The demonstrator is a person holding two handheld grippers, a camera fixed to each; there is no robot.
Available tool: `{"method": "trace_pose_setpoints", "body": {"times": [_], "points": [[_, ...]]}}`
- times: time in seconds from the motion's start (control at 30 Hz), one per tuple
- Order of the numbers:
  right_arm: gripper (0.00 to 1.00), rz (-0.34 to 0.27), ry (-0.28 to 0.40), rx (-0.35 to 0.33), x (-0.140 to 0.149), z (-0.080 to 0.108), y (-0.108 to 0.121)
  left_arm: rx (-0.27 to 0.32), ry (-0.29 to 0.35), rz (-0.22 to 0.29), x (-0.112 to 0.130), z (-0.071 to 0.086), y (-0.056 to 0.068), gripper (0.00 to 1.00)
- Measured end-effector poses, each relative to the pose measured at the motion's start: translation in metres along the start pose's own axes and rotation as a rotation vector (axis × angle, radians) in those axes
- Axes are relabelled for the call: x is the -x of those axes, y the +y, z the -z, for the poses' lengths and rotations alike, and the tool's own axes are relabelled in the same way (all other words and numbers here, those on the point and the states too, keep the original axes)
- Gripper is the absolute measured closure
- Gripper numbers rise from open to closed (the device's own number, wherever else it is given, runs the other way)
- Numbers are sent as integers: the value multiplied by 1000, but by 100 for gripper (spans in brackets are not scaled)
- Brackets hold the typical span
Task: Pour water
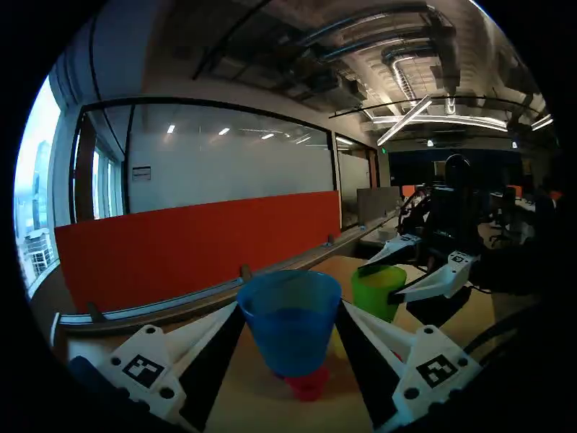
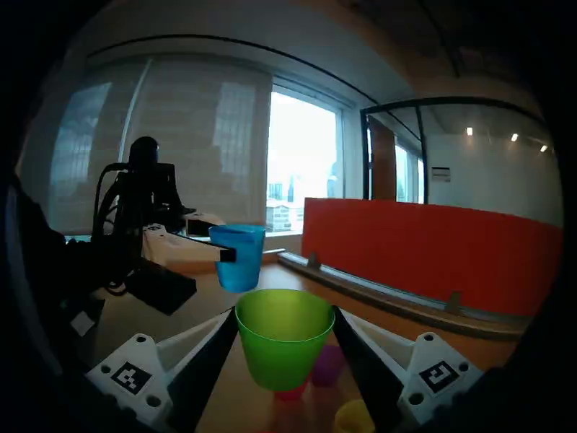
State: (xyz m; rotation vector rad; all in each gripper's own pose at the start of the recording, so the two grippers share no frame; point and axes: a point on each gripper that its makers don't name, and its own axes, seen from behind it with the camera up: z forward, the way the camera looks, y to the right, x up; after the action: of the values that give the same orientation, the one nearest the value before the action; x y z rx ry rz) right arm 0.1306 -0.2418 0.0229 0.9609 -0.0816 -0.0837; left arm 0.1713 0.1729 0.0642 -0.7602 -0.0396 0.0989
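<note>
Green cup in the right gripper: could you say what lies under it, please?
On the table: a purple cup, a yellow cup, and something red mostly hidden by the green cup.

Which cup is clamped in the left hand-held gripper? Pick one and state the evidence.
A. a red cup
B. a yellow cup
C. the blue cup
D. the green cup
C: in the left gripper view the blue cup sits between the two fingers of the left hand-held gripper, while the green cup is held by the right hand-held gripper.
</note>
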Motion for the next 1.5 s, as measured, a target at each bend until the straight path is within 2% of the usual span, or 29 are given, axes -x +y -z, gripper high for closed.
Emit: {"method": "trace_pose_setpoints", "body": {"times": [0.23, 0.5, 1.0, 1.5], "points": [[5, 1, -11, -16, 8, -3, -8, -6, -2, -48, -5, 2, 0, 15], [5, 8, -27, -37, 18, -6, -19, -25, -9, -128, -10, 1, -2, 15], [6, -3, -23, -67, 23, -10, -34, -53, -7, -242, -25, 0, -4, 15], [6, -9, -27, -105, 30, -18, -51, -65, -13, -354, -32, -3, 1, 15]]}}
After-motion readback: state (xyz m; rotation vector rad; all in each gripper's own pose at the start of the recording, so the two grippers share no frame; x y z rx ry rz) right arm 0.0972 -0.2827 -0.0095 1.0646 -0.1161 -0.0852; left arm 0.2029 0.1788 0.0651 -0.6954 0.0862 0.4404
